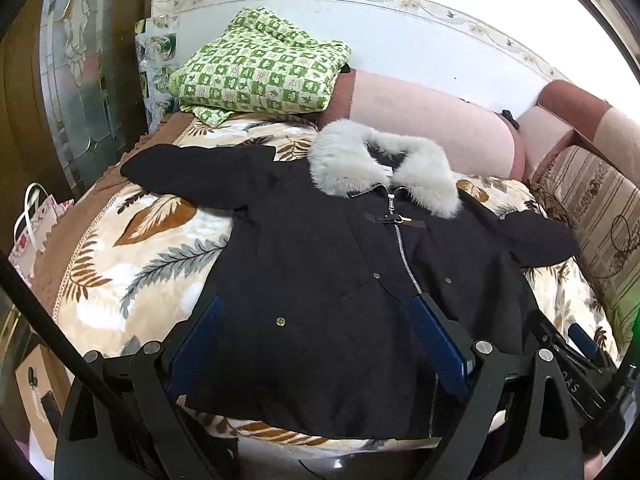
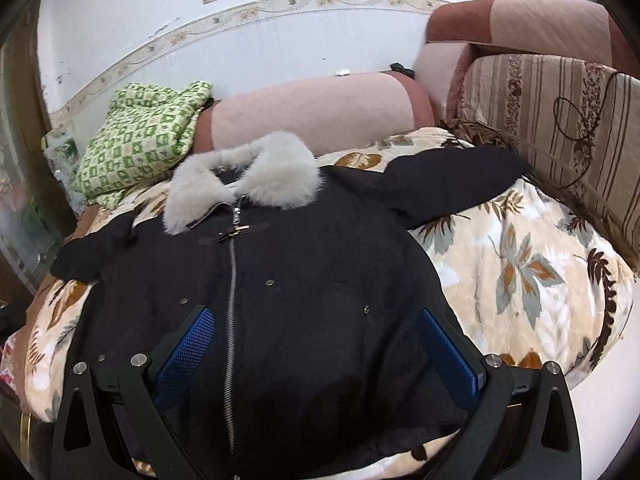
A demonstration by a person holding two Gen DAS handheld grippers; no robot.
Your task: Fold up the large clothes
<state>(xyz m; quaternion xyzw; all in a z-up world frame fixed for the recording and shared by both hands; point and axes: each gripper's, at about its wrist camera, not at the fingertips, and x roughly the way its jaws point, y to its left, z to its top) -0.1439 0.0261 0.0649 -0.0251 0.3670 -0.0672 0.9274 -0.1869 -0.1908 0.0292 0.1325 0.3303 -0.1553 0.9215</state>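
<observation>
A black zip-up coat with a grey fur collar lies flat, front up, on a leaf-patterned blanket, sleeves spread to both sides. It also shows in the right wrist view, collar at the far end. My left gripper is open and empty above the coat's lower left half. My right gripper is open and empty above the coat's lower right half. The right gripper also shows at the right edge of the left wrist view.
A folded green checked cloth lies at the far left. A pink bolster runs along the wall. A striped sofa cushion stands at the right. A gift bag and a cardboard box sit beside the left edge.
</observation>
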